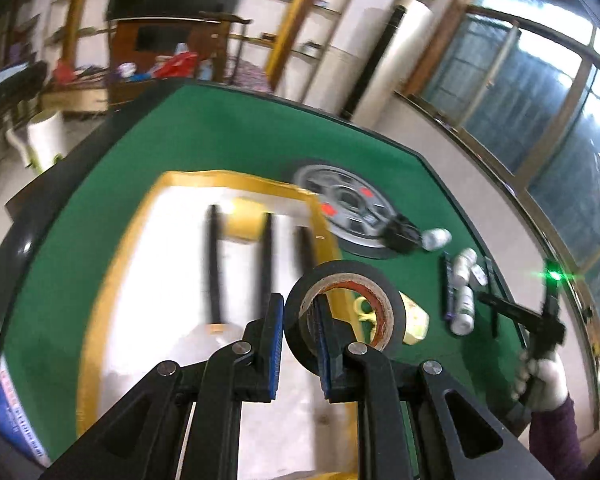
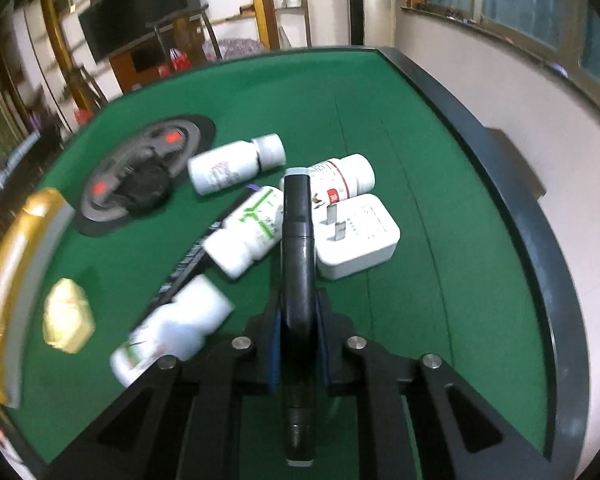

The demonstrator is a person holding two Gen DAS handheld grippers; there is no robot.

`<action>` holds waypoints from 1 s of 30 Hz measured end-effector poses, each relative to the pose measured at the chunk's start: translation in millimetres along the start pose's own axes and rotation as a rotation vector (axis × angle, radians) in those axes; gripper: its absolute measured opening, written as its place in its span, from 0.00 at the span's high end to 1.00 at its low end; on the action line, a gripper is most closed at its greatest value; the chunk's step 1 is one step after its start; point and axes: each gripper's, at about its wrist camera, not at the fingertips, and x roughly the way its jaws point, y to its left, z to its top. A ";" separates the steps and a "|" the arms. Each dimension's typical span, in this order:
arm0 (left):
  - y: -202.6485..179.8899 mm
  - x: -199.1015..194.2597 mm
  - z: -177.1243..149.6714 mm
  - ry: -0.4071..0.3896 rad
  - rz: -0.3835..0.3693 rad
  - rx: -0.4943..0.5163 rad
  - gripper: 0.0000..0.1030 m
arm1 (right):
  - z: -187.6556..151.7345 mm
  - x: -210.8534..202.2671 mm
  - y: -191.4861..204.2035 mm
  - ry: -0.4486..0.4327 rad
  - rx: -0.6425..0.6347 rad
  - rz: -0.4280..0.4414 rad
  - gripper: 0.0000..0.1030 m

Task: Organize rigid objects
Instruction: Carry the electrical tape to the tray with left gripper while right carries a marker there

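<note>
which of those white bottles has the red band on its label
The white bottle farthest back, beside the white charger. Its label carries a red band; another shows green marks, and the other two are too blurred to read.

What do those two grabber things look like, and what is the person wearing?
Each one is black, with two angled arms joined by shiny silver round bolts. The left gripper and the right gripper both have blue ribbed pads inside their fingers. The person's hand wears a white glove and a dark purple sleeve.

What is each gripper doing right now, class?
Left gripper: shut on black tape roll.
Right gripper: shut on black cylindrical marker pen.
</note>
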 end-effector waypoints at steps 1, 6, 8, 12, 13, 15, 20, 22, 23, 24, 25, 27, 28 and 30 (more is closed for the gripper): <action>7.3 -1.2 0.2 -0.004 0.009 -0.014 0.86 | -1.3 -5.5 -1.1 -0.004 0.012 0.018 0.86; 40.1 4.2 4.2 -0.001 0.077 -0.058 0.86 | -9.0 -41.2 14.6 -0.019 0.065 0.188 0.86; 49.7 10.9 9.4 0.014 0.107 -0.058 0.86 | -7.5 -51.5 30.1 -0.011 0.063 0.265 0.86; 66.4 30.8 23.7 0.050 0.176 -0.034 0.86 | -0.1 -54.5 77.9 0.039 0.047 0.403 0.86; 69.8 37.0 27.3 0.062 0.186 -0.035 0.86 | 1.1 -51.8 94.3 0.061 0.041 0.439 0.86; 78.6 51.4 33.8 0.098 0.204 -0.037 0.86 | 3.3 -44.9 119.0 0.091 0.032 0.483 0.86; 82.9 81.3 47.3 0.151 0.260 -0.007 0.86 | 3.2 -22.7 194.0 0.164 -0.002 0.558 0.86; 80.1 85.9 51.1 0.153 0.278 -0.001 0.86 | 4.5 -16.4 216.3 0.186 -0.012 0.576 0.86; 79.9 89.9 53.7 0.154 0.289 0.001 0.86 | 5.9 -12.8 229.1 0.194 -0.022 0.578 0.86; 80.6 92.4 55.5 0.154 0.296 -0.003 0.85 | 7.0 -10.3 239.2 0.199 -0.034 0.572 0.86; 81.8 94.0 57.1 0.154 0.301 -0.012 0.84 | 8.5 -7.6 250.0 0.202 -0.046 0.560 0.86; 83.5 96.5 59.2 0.158 0.285 -0.032 0.78 | 13.1 2.3 270.9 0.215 -0.061 0.528 0.86; 83.4 97.0 59.8 0.160 0.269 -0.040 0.75 | 15.2 7.3 279.5 0.219 -0.065 0.508 0.86; 79.3 93.2 59.5 0.154 0.256 -0.041 0.61 | 17.6 18.4 290.1 0.225 -0.068 0.477 0.86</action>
